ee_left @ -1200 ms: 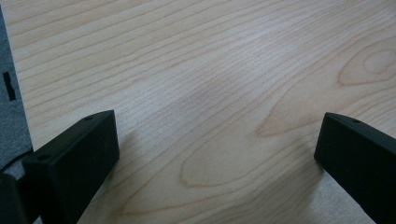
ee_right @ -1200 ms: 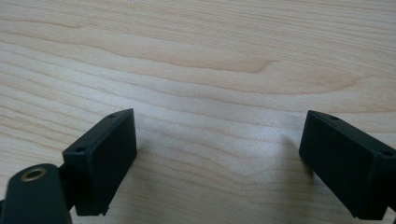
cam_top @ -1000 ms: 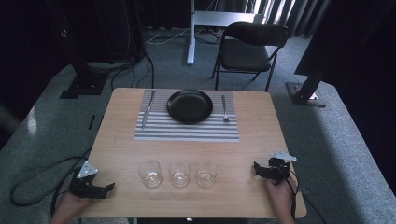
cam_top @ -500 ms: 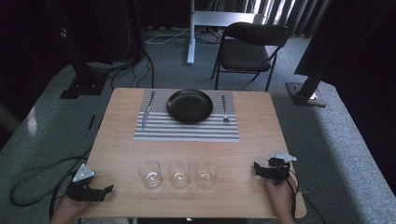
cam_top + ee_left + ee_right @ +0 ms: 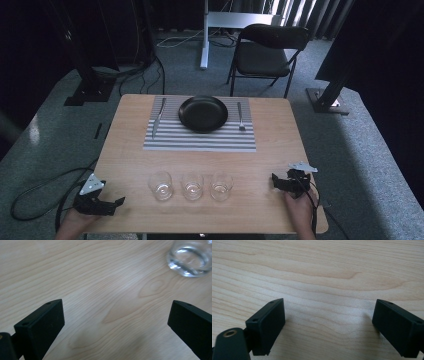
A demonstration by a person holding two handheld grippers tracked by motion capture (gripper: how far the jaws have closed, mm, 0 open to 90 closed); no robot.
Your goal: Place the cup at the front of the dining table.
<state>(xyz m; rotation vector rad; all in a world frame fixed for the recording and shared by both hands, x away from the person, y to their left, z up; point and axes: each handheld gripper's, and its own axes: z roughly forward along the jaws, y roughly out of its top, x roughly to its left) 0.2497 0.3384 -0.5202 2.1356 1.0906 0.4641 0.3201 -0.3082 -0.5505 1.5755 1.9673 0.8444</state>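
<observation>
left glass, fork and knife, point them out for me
left glass (image 5: 160,185), high view, on its clear wall
fork (image 5: 240,116), high view, on its handle
knife (image 5: 158,118), high view, mid blade

Clear glass (image 5: 190,258), matt wooden table (image 5: 105,290)

Left gripper (image 5: 116,202) is sitting low at the near left, jaws gaping wide, left hand (image 5: 75,226) gripping it from below. Right gripper (image 5: 276,180) is resting near right, jaws spread wide, right hand (image 5: 299,207) behind it.
</observation>
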